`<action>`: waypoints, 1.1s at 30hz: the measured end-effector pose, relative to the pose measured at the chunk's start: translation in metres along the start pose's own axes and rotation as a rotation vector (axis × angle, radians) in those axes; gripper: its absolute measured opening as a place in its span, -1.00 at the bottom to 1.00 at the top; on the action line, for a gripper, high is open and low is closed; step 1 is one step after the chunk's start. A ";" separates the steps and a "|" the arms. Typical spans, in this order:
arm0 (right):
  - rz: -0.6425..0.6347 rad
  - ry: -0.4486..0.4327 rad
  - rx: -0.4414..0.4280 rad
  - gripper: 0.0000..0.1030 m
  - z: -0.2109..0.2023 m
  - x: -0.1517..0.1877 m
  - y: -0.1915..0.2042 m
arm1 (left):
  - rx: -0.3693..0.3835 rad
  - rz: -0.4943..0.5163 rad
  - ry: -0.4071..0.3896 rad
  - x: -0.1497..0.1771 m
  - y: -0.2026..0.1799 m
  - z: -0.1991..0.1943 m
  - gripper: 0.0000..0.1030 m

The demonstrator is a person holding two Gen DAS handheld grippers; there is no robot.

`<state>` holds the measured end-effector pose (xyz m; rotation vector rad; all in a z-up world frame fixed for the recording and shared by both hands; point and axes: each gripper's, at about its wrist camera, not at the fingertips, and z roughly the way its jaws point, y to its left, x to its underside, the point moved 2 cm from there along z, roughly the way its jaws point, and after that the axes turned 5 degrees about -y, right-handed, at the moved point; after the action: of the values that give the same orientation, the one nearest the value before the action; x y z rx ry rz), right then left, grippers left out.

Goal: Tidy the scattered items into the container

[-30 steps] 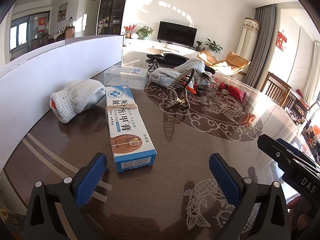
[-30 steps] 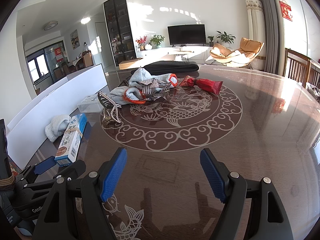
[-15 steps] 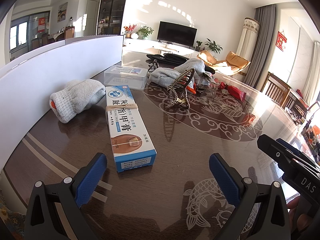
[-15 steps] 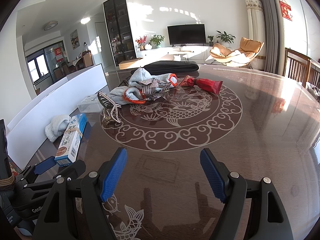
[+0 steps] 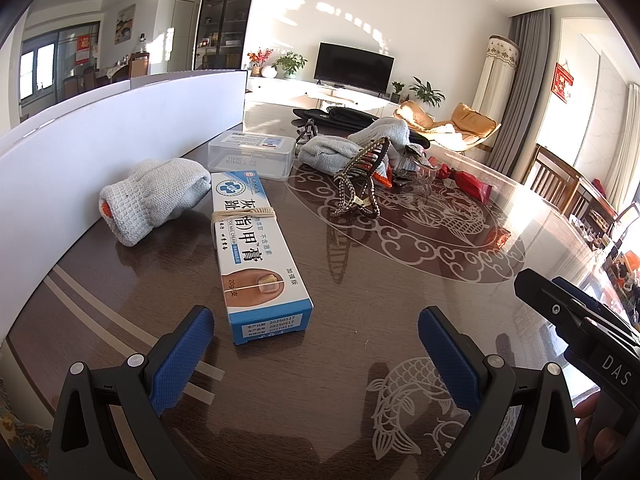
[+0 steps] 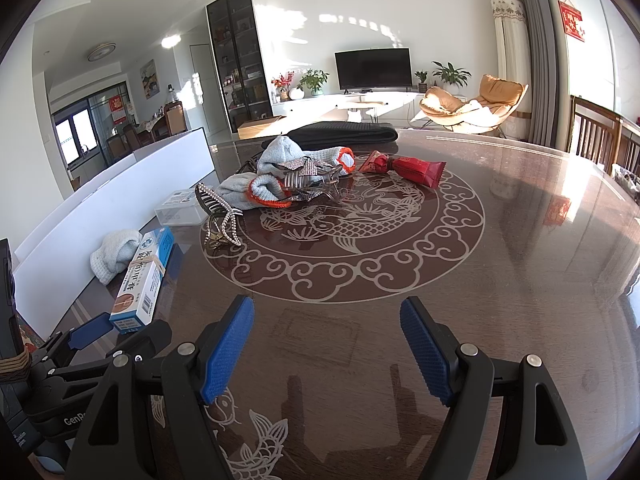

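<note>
While both tools hang low over the glossy dark counter (image 6: pixel 520 240), here's the rundown:

Left tongs (image 5: pixel 316 344): spread wide, nothing between the blue pads, just above the counter and right behind the near end of the cream box.

Right tongs (image 6: pixel 326 344): also released and gripping nothing, over a bare patch in front of the round fish pattern.

Toe nail cream box (image 5: pixel 256 252): lying flat, long way pointing away from the left tongs, rubber band around its far half.

Rolled grey glove (image 5: pixel 154 200): just left of the cream box, close to the white board (image 5: pixel 100 132) that stands along that edge.

Clear plastic container (image 5: pixel 252 154): lid on, printed label on top, sitting just past the far end of the cream box.

Rhinestone hair claw (image 5: pixel 358 184): standing up on the edge of the pattern, right of the container.

Glove pile (image 6: pixel 280 176): grey gloves with orange cuffs, another claw clip (image 6: pixel 308 178) tangled on top, further back near the middle.

Red snack wrapper (image 6: pixel 404 168): just right of the pile, on the far rim of the pattern.
</note>
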<state>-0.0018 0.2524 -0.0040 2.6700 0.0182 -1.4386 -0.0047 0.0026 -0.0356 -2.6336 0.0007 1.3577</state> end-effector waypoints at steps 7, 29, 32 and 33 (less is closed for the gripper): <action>-0.001 0.002 0.001 0.50 0.000 0.000 0.000 | 0.000 0.000 0.000 0.000 0.000 0.000 1.00; -0.008 0.008 0.002 0.50 0.000 0.000 0.000 | 0.000 -0.002 -0.001 0.000 0.000 0.000 1.00; -0.010 0.005 0.003 0.50 -0.001 0.000 0.000 | 0.000 -0.002 -0.001 0.000 0.000 0.000 1.00; -0.010 0.005 0.003 0.50 -0.001 0.000 0.000 | 0.000 -0.002 -0.001 0.000 0.000 0.000 1.00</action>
<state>-0.0012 0.2521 -0.0037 2.6790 0.0298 -1.4363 -0.0050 0.0022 -0.0361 -2.6318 -0.0015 1.3587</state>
